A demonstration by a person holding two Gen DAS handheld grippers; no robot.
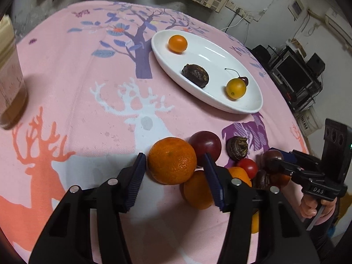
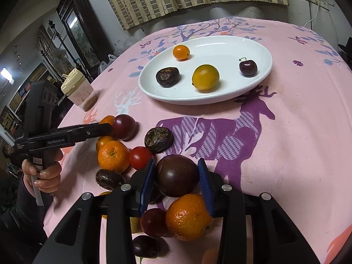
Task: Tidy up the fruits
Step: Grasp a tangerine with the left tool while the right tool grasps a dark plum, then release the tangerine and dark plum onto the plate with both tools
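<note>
A white oval plate (image 1: pixel 246 107) (image 2: pixel 259 83) holds a small orange kumquat (image 1: pixel 177 44) (image 2: pixel 181 52), a dark wrinkled fruit (image 1: pixel 195 75) (image 2: pixel 167 76), a yellow fruit (image 1: pixel 235 88) (image 2: pixel 205 77) and a cherry (image 2: pixel 248 67). A pile of fruit lies on the pink cloth near me. My left gripper (image 1: pixel 175 161) is open around a mandarin (image 1: pixel 172 160), jaws on either side. My right gripper (image 2: pixel 177 173) is open around a dark plum (image 2: pixel 177 175), close to its sides. A red tomato (image 2: pixel 140 157), another mandarin (image 2: pixel 113 156) and a dark plum (image 1: pixel 205 146) lie in the pile.
A lidded jar (image 2: pixel 78 90) (image 1: pixel 11 77) stands at the table's left. The pink deer-print cloth (image 2: pixel 297 132) covers the round table. Shelves and electronics (image 1: pixel 294 74) stand beyond the table's right edge; a cabinet (image 2: pixel 77 26) stands at the left.
</note>
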